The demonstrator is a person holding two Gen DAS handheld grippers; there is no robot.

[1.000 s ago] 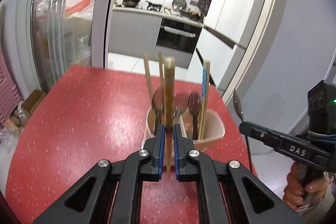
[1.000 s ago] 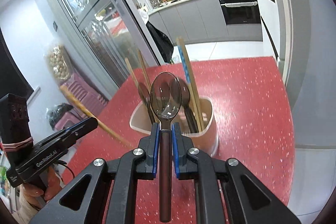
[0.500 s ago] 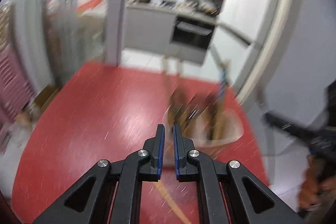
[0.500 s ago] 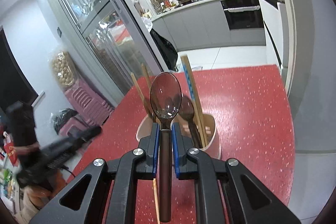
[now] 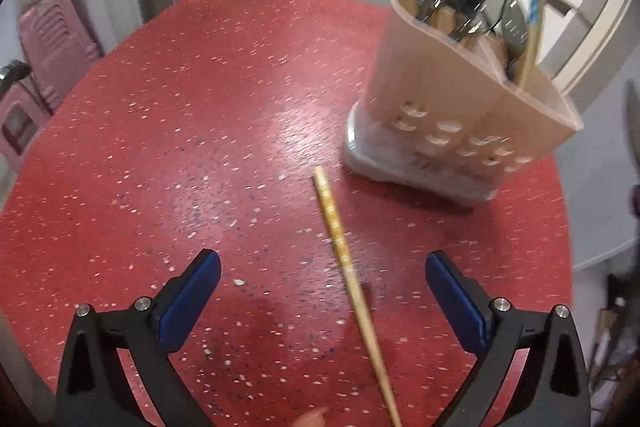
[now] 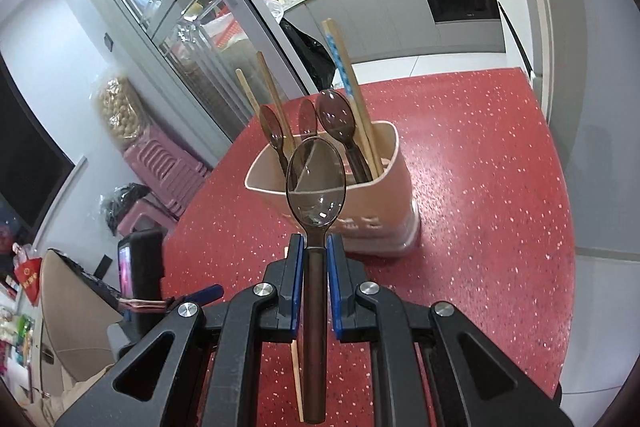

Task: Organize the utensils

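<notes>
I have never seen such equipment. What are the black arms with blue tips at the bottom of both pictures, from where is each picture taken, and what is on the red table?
They are hand-held grippers, one in each of a person's hands, not a robot. Each carries a camera looking along its two fingers. In the left camera's picture, the left gripper is opening its jaws; nothing is pressed between them, and a wooden chopstick lies on the red table below. In the right camera's picture, the right gripper is shut on a brown spoon. Behind stands a beige utensil holder with more spoons and chopsticks upright inside.
</notes>
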